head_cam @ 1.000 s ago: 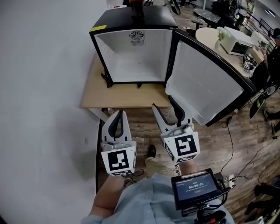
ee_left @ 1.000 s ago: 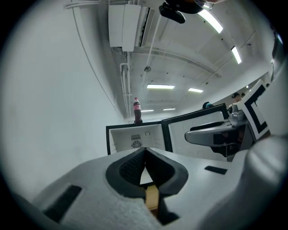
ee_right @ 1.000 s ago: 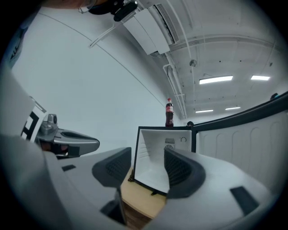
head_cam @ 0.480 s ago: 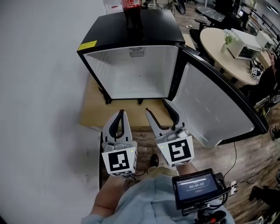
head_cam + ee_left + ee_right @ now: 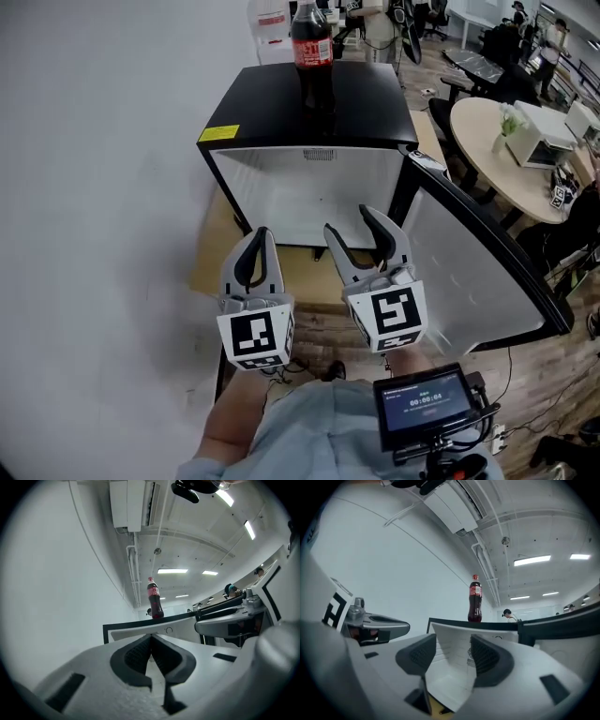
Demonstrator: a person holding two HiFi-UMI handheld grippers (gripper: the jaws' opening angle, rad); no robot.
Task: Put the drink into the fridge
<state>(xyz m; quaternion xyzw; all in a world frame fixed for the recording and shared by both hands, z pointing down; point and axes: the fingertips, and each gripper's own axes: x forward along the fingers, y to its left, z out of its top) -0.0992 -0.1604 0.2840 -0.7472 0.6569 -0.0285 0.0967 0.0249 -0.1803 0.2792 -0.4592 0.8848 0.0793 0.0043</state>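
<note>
Black compact fridge (image 5: 375, 108) with a white interior stands open and empty at upper centre, so the door-opening step is judged done. White left gripper (image 5: 260, 234), below centre, has its fingers pressed together on nothing; the right gripper (image 5: 349, 221) beside it is partly spread and empty. Dark, red-labelled plastic cola bottle (image 5: 313, 56) stands upright on the fridge top, ungrasped, so the whole transfer remains.

Cola bottle (image 5: 312, 47): one, top centre
Mini fridge (image 5: 361, 108): one, upper middle
Fridge door (image 5: 473, 272): one, right of centre
Grippers: two, left gripper (image 5: 260, 234) and right gripper (image 5: 349, 221), mid-frame
Wooden table (image 5: 214, 267): one
Round table (image 5: 487, 141): one, upper right
Screen (image 5: 427, 405): one, bottom
</note>
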